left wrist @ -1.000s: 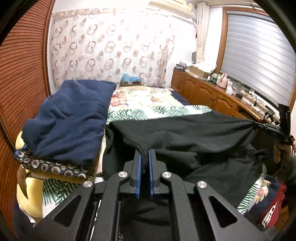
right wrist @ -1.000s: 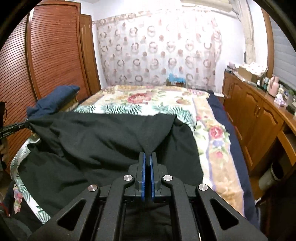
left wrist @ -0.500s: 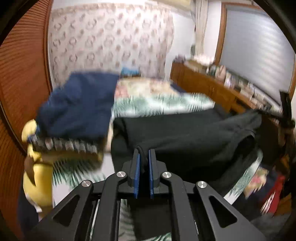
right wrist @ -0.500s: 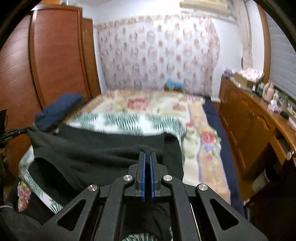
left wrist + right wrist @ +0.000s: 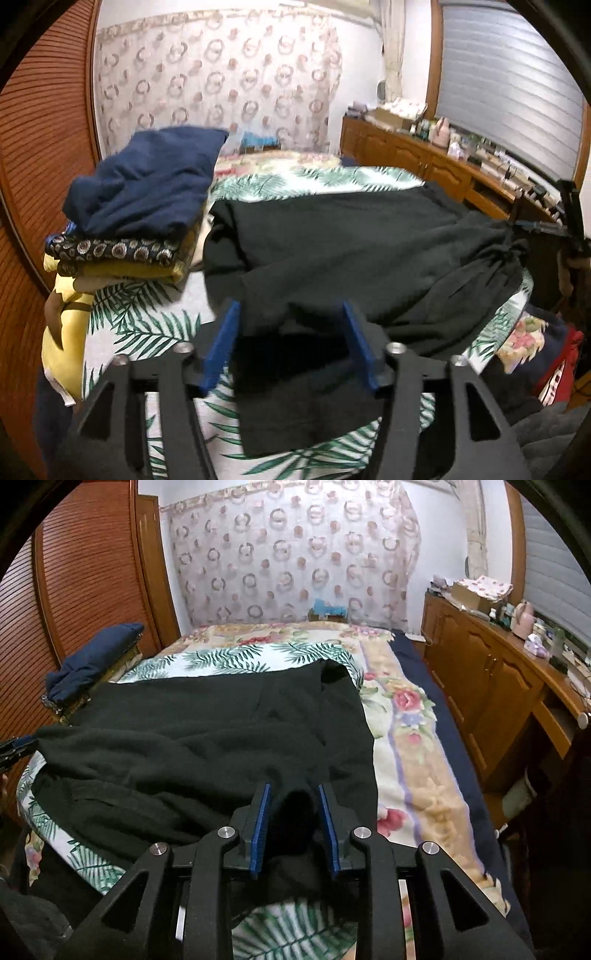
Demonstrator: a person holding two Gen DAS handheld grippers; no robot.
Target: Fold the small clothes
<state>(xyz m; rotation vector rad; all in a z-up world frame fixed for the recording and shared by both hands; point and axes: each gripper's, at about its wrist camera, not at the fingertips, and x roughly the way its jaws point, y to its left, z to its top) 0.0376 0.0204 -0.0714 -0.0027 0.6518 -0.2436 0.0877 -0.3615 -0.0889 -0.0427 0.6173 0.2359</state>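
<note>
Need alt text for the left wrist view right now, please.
The left gripper is opening over the near edge of a black garment spread on the bed; the cloth lies between its blue pads, unpinched. A folded pile sits left.

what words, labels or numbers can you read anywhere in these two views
None can be read.
White marks on the red fabric item at the bed's right edge: too blurred to read.
Bottles and boxes on the wooden sideboard: any labels too small to read.

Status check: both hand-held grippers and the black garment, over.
Left hand-held gripper opening, black garment loose between pads. Right hand-held gripper opening, cloth between pads. Garment on bed. Folded stack beside it, apart.
</note>
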